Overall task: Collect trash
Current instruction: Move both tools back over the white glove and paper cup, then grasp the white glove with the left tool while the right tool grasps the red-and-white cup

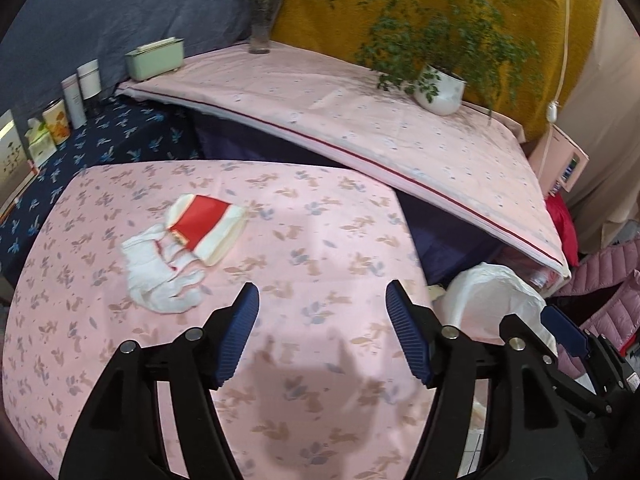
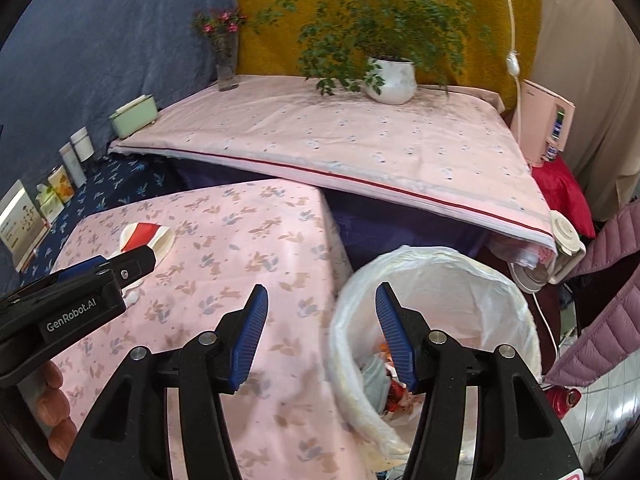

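Crumpled white tissue (image 1: 160, 280) plus red-and-cream paper wrapper (image 1: 208, 228) lying left of centre on pink floral-cloth surface (image 1: 320, 240). Left claw (image 1: 322, 332) released, ribbed blue pads spread, hovering over cloth; "GenRobot.AI" legible on its body. Right claw (image 2: 320, 332) released above white plastic-lined bin (image 2: 516, 300), lower right, trash inside.

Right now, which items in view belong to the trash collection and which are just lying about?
Part of the job:
- red and white wrapper
- crumpled white tissue
- lined trash bin, already holding scraps
- left gripper and right gripper, both open and empty

Just lying about:
- potted plant
- flower vase
- green box
- canisters
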Tool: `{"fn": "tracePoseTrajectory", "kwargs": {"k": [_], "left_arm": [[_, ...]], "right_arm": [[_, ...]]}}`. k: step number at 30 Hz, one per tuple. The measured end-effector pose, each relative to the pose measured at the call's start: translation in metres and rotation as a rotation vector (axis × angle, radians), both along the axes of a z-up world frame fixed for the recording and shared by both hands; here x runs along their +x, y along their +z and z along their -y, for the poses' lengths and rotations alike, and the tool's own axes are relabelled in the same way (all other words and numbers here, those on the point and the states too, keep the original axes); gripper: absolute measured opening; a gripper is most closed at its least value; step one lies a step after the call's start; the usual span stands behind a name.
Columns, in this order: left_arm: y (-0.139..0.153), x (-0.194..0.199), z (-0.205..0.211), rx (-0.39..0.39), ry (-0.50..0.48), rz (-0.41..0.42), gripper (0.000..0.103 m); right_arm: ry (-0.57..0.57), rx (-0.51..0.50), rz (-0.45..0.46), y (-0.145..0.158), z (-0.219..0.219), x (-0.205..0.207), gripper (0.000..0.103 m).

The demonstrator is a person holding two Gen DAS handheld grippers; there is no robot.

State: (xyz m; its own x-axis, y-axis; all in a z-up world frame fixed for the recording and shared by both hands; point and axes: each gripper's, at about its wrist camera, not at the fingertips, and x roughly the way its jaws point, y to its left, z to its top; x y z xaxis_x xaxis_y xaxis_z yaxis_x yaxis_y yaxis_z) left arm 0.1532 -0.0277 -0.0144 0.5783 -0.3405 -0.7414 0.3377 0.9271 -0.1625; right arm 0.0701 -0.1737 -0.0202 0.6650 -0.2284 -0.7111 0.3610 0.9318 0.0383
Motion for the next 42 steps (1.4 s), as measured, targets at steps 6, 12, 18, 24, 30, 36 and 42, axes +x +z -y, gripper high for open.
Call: {"fn": "tracePoseTrajectory", "kwargs": {"k": [6,12,18,24,30,36,42], "left_arm": [[-0.016,0.021,-0.048,0.021,0.099,-0.028,0.072],[-0.040,0.049,-0.102,0.024,0.196,-0.085,0.073],[-0.061,0.074,-0.142,0.021,0.238,-0.131,0.073],[-0.083,0.104,-0.158,0.021,0.214,-0.170,0.073],[-0.101,0.133,-0.158,-0.009,0.184,-0.207,0.072],[-0.118,0.151,-0.156,-0.049,0.170,-0.258,0.059],[-0.120,0.154,-0.153,-0.064,0.158,-0.259,0.034]], "right_arm": [[0.072,0.019,-0.014,-0.009,-0.035,0.026,0.058],[0.165,0.075,-0.031,-0.025,-0.071,0.058,0.058],[0.252,0.117,-0.063,-0.049,-0.107,0.095,0.058],[0.322,0.136,-0.104,-0.076,-0.134,0.134,0.057],[0.360,0.178,-0.130,-0.099,-0.147,0.168,0.048],[0.397,0.197,-0.143,-0.115,-0.157,0.192,0.037],[0.420,0.213,-0.141,-0.122,-0.163,0.207,0.025]]}}
